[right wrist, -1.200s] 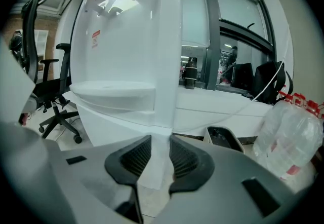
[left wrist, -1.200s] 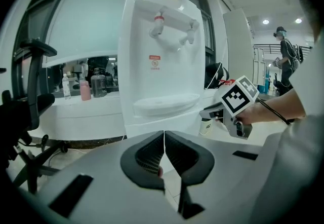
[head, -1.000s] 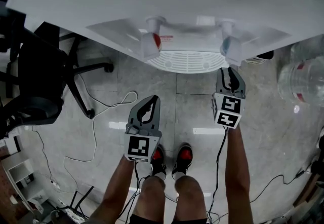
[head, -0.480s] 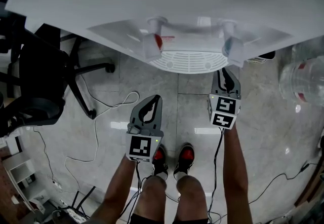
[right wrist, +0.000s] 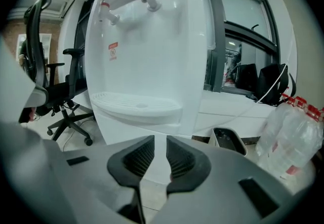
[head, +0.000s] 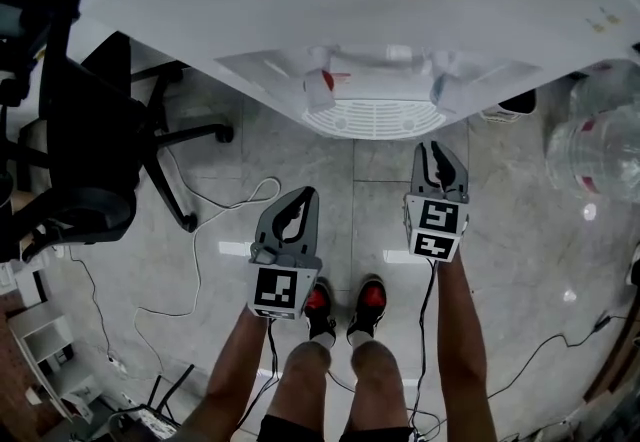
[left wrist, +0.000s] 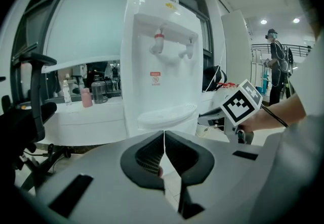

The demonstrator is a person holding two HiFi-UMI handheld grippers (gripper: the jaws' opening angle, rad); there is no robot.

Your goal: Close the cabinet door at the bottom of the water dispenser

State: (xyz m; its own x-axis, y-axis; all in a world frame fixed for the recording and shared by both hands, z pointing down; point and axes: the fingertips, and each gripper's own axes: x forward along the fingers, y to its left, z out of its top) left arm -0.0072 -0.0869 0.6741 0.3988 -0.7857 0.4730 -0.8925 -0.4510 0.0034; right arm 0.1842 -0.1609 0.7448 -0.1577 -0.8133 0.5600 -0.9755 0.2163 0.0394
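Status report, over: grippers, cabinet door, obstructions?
Left gripper shut, empty. Right gripper: jaws just been closing, slightly apart, nothing between. Water dispenser ahead; cabinet door's state not visible. Office chair off left.

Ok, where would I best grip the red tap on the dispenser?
Probably grip the red tap across its narrow sides, coming from the front: it sticks forward from the dispenser above the drip tray, with open space before it.

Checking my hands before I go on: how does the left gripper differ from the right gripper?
The left gripper has its jaws together; the right gripper has them slightly apart, having just been closing. In the head view the right gripper reaches nearer the drip tray of the water dispenser than the left gripper. Both are empty and point toward the dispenser.
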